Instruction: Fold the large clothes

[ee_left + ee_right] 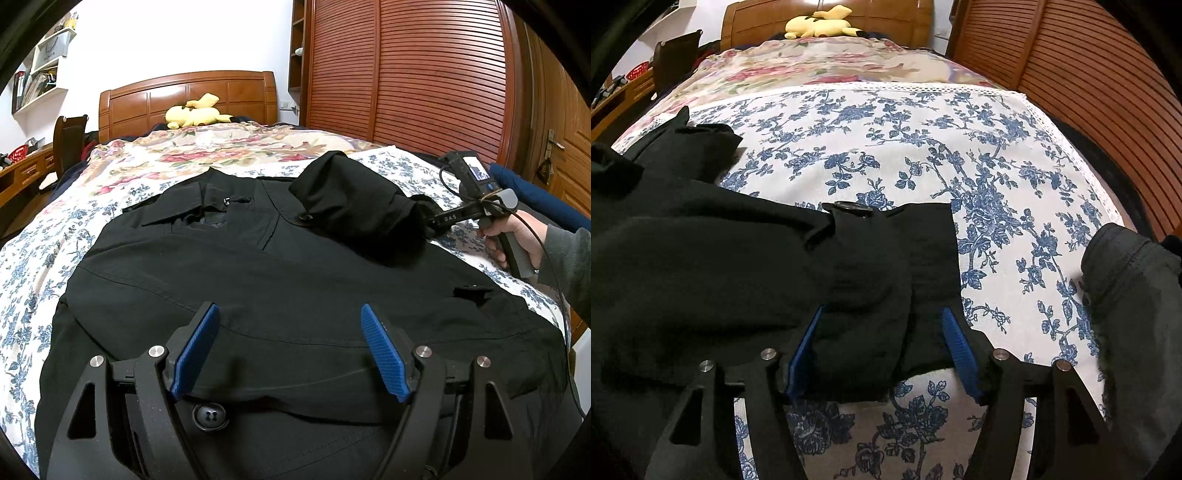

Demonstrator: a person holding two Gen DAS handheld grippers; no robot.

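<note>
A large black coat (258, 280) lies spread flat on the bed, collar toward the headboard. Its right sleeve (354, 206) is folded in over the chest. My left gripper (289, 308) hovers open above the coat's lower part, with nothing between its blue pads. In the right wrist view the sleeve's cuff (886, 266), with a black button (853, 210), lies loosely between the wide-set pads of my right gripper (882, 312). The cloth drapes over the left pad. A hand (517, 236) holds that gripper at the bed's right side.
A blue-flowered sheet (923, 147) covers the near half of the bed, and a red-flowered quilt (207, 147) lies beyond. A yellow plush toy (195, 112) rests by the wooden headboard (184, 96). A slatted wardrobe (424, 74) stands at right, a desk (22, 173) at left. More dark cloth (1126, 295) lies at right.
</note>
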